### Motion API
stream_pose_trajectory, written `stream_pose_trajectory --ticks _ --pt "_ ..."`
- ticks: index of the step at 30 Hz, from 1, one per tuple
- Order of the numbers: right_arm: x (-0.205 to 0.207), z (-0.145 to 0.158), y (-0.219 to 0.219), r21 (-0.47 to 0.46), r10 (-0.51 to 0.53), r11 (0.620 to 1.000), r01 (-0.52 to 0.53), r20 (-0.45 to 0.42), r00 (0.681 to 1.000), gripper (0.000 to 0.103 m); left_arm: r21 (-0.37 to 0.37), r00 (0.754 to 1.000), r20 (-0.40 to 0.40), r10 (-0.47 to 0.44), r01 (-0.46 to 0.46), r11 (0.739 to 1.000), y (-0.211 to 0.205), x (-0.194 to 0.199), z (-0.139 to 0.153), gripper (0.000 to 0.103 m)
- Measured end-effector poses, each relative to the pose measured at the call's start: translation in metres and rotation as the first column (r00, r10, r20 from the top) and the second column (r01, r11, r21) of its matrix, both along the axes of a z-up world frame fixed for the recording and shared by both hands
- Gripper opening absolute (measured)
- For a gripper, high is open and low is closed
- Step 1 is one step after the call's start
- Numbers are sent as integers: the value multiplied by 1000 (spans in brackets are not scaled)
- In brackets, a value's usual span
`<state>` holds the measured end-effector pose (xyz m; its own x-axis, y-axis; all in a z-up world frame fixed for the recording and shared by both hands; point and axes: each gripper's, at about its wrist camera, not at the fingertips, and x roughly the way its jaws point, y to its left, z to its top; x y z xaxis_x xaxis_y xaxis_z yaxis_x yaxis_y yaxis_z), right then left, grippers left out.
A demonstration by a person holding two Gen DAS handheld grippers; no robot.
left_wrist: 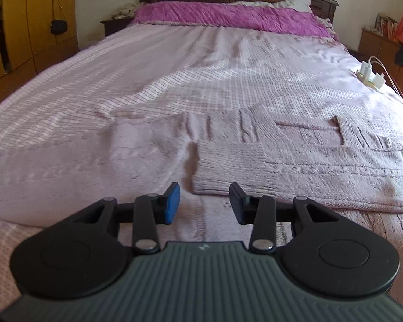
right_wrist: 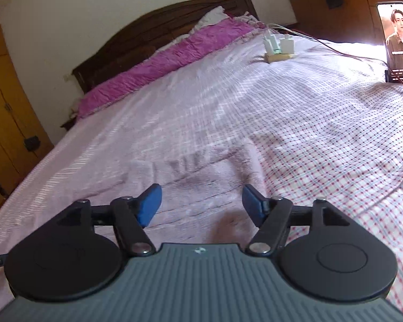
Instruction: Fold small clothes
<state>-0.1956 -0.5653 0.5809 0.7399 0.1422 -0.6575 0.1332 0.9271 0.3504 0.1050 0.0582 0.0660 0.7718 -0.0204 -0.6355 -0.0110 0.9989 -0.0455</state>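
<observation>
Left gripper (left_wrist: 204, 204): jaws spread wide, holding nothing, hovering just short of the sweater's near hem.
Right gripper (right_wrist: 201, 205): also released and empty, with knit fabric right under the gap between its blue pads (right_wrist: 149, 206).
Sweater (left_wrist: 282, 161): pale pink knit, lying flat on the bed (left_wrist: 147, 80), looks partly folded already; one ribbed edge sits just past the left gripper. Hard to read since it's nearly the same colour as the checked sheet (right_wrist: 335, 134).
Step in hand: my guess is lining up for the next fold, 2 grippers taking 2 corners.
How to do it well: pinch only the knit layer, not the sheet under it; grab both ends level so the fold stays square.
Watch out: charger block (right_wrist: 278, 51) and propped phone (right_wrist: 397, 43) sit well apart on the far side.
</observation>
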Motion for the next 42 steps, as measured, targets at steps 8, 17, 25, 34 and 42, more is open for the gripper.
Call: stream_pose_trajectory --ticks 8,17,25,34,42 --pt "-29 25 18 87 54 995 -55 10 998 78 -2 995 56 78 -78 997 36 -20 22 43" --pt "-52 32 43 104 124 987 -122 -9 992 80 14 971 67 228 -229 973 98 -29 25 43" --pt "-62 25 51 110 106 989 -100 -54 993 81 46 924 44 380 -382 923 178 -18 23 43" --pt "-65 23 61 95 115 990 -107 -87 989 81 89 854 38 518 -520 850 274 -14 12 65" --pt "-66 26 76 72 137 989 -131 -97 986 81 113 859 -38 510 -503 857 328 8 -9 70"
